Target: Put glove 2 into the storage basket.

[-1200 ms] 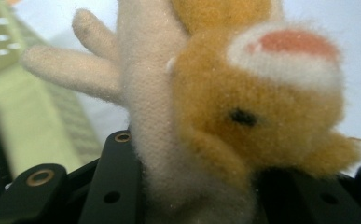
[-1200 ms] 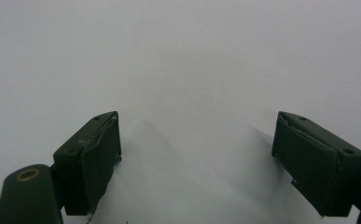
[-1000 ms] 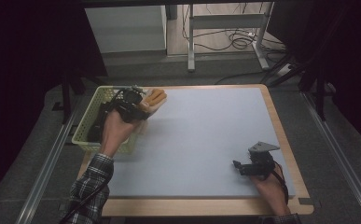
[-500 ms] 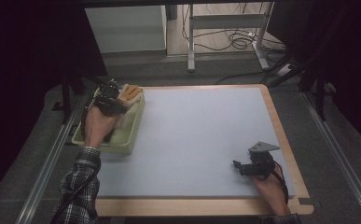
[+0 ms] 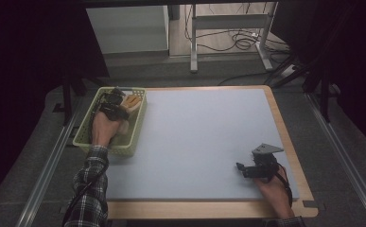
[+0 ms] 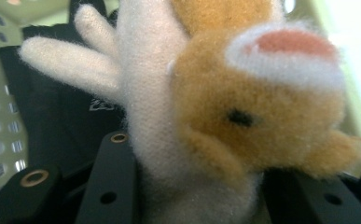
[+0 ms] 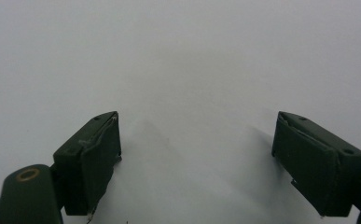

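A tan and white plush animal (image 6: pixel 243 116) sits between the two black jaws of my left gripper (image 6: pixel 201 191), which press on its body. From above, that gripper (image 5: pixel 116 106) and the plush animal (image 5: pixel 132 101) are low inside the far end of the pale green perforated basket (image 5: pixel 82 138) at the table's left edge. My right gripper (image 5: pixel 241 168) rests near the front right of the mat. Its jaws stand open in the right gripper view (image 7: pixel 197 158), with nothing but bare mat between them.
A grey-blue mat (image 5: pixel 204 132) covers the wooden table. A black fabric item (image 6: pixel 61 121) lies in the basket behind the plush. Beyond the table's far edge stand a grey cabinet (image 5: pixel 126 28) and a metal frame (image 5: pixel 228 33) with cables on the floor.
My left hand has carried the plush animal leftward and down, from over the basket's right rim into the basket. The right hand has not moved.
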`<action>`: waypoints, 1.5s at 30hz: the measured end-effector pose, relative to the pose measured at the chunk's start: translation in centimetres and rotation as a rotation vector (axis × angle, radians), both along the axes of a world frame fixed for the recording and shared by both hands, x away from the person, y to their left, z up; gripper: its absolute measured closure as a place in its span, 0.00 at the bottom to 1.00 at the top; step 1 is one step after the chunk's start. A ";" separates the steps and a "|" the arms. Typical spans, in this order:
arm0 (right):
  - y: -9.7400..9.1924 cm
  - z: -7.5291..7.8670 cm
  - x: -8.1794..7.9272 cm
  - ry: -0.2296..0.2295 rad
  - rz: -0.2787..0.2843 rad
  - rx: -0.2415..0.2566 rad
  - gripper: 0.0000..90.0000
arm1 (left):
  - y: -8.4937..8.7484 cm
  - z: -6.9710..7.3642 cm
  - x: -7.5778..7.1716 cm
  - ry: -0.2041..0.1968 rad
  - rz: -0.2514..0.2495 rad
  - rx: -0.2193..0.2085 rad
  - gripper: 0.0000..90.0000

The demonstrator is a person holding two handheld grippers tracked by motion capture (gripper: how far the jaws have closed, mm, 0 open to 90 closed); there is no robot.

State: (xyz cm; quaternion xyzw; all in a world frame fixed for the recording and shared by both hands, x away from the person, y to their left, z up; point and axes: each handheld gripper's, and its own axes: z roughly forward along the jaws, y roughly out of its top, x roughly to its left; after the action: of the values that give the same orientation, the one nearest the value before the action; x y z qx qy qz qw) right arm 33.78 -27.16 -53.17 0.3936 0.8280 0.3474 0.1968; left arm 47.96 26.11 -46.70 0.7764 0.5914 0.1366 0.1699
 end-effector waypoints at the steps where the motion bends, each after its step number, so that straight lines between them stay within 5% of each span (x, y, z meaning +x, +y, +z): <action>1: 0.0 0.0 0.0 0.000 0.000 0.000 0.17 | -0.1 -0.4 0.3 0.005 -0.003 -0.001 0.66; 7: 0.0 0.0 0.0 0.000 0.000 0.000 0.17 | -0.9 -2.4 1.4 0.061 -0.054 -0.035 0.60; 10: 0.0 0.0 0.0 -0.001 0.001 0.000 0.17 | -0.9 -3.2 1.5 0.089 -0.055 -0.056 0.50; 13: 0.0 0.0 0.0 0.000 0.000 0.001 0.17 | 0.1 -3.2 1.4 0.091 -0.049 -0.094 0.29; 19: 0.0 0.0 0.0 -0.001 0.001 -0.001 0.17 | 0.7 -0.7 0.1 0.015 -0.056 -0.142 0.15; 23: 0.0 0.0 0.0 -0.001 0.001 -0.001 0.17 | 1.5 1.3 -0.9 -0.035 -0.059 -0.143 0.22; 28: 0.0 0.0 0.0 -0.001 0.001 -0.001 0.17 | 3.1 1.9 -1.9 -0.050 -0.030 -0.116 0.49; 30: 0.0 0.0 0.0 -0.001 0.000 -0.001 0.17 | 3.3 1.4 -2.1 -0.040 -0.041 -0.138 0.60; 33: 0.0 0.0 0.0 -0.001 0.001 -0.001 0.17 | 2.9 0.9 -2.3 -0.048 -0.086 -0.188 0.53; 36: 0.0 0.0 0.0 0.000 0.000 -0.001 0.17 | 1.4 0.0 -2.0 -0.051 -0.129 -0.108 0.39; 41: 0.0 0.0 0.0 -0.001 0.001 -0.001 0.17 | -0.4 -1.7 -0.7 -0.023 -0.147 -0.024 0.54; 45: 0.0 0.0 0.0 0.000 0.000 0.000 0.17 | -0.4 -1.3 -0.3 -0.027 -0.101 -0.102 0.69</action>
State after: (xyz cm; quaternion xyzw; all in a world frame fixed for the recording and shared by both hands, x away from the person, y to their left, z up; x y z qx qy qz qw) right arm 33.78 -27.17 -53.18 0.3934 0.8281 0.3474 0.1969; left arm 47.67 25.73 -47.96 0.7938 0.5551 0.1080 0.2238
